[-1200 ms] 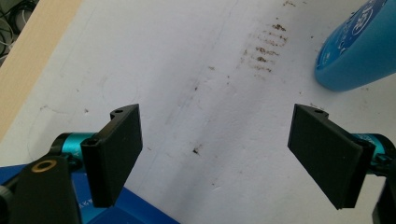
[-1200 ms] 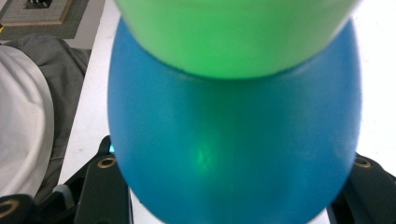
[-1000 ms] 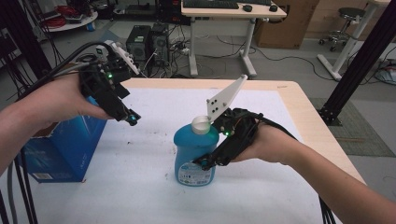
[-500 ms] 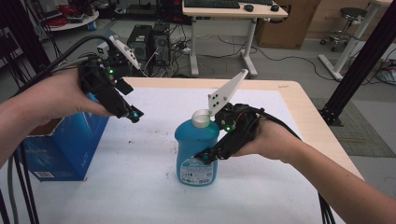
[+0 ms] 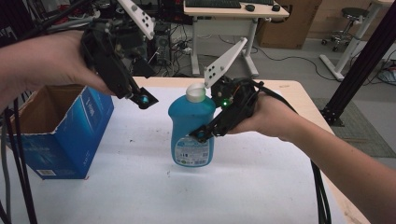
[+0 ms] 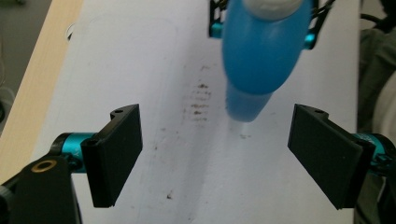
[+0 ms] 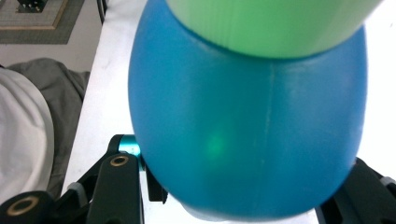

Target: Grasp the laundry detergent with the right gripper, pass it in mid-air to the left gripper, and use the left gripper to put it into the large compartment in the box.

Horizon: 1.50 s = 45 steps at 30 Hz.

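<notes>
1. Right gripper view puts the blue detergent bottle (image 7: 247, 135) hard against the lens, its pale cap (image 7: 275, 23) at the top edge, with the right hand-held gripper (image 5: 205, 134) clamped on the bottle's body, one black jaw on each flank.
2. High view shows the bottle upright near the middle of the white table (image 5: 140, 186), its base seemingly just clear of the surface, though I cannot tell for sure.
3. Left hand-held gripper (image 5: 142, 99) hangs to the left of the bottle and apart from it, jaws spread wide with nothing between them; the left gripper view has the bottle ahead, beyond the pads.
4. Judged step: carrying the bottle towards the open blue cardboard box (image 5: 70, 135) at the table's left edge. To do it well, keep the squeeze low on the body, hold the bottle upright, and clear the box wall before lowering.
5. Count: one bottle, one box, two hand-held grippers. Beyond the table stand a desk (image 5: 229, 9) and a stool (image 5: 355, 14).
</notes>
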Motion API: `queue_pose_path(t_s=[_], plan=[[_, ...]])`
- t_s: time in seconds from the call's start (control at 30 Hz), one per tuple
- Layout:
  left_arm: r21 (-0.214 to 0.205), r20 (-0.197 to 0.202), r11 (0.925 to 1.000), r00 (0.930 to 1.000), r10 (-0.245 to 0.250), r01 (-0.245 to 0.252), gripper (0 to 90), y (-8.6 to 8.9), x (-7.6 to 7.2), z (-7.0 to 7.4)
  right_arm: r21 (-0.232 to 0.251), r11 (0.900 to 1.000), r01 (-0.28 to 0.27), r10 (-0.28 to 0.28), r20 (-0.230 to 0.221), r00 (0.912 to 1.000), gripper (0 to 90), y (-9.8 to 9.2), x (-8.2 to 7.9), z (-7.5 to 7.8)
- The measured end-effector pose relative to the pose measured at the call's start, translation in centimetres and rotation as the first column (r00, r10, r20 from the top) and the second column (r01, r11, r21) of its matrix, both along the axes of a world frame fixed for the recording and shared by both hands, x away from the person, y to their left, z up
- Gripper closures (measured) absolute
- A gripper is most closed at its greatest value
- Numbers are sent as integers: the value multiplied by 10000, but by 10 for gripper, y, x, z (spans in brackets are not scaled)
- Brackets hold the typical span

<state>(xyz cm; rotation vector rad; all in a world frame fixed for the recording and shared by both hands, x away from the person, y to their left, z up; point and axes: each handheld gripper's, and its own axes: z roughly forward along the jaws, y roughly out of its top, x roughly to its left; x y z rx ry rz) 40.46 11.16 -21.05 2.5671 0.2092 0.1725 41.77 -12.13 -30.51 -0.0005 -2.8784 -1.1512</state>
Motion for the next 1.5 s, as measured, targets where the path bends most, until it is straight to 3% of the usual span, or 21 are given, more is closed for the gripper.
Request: queue_pose_path(t_s=[0.03,0.07,0.17,0.4,0.57,0.73,1.5], plan=[[0,0,10000,10000,0,0,180,0,0,0,0,10000,0,0,0,10000,465,0,0,0],[358,57,9991,9997,-246,244,180,-6,-1,6,55,10000,-40,40,94,9999,465,3,0,6],[566,-52,9974,9990,-448,450,180,-16,-1,9,24,10000,-48,48,142,9999,466,7,0,13],[822,-429,9934,9961,-768,802,180,-36,-1,6,-10,9999,-107,107,178,9998,466,15,-2,23],[1046,-426,9902,9952,-880,921,180,-47,-2,3,-6,9998,-194,194,350,9992,466,18,-1,29],[1202,-406,9891,9960,-801,845,181,-55,-2,-1,-132,9996,-237,240,208,9995,468,20,-2,31],[1520,-438,9837,9950,-901,958,245,-66,0,-6,-134,9993,-355,359,264,9990,467,22,-1,33]])
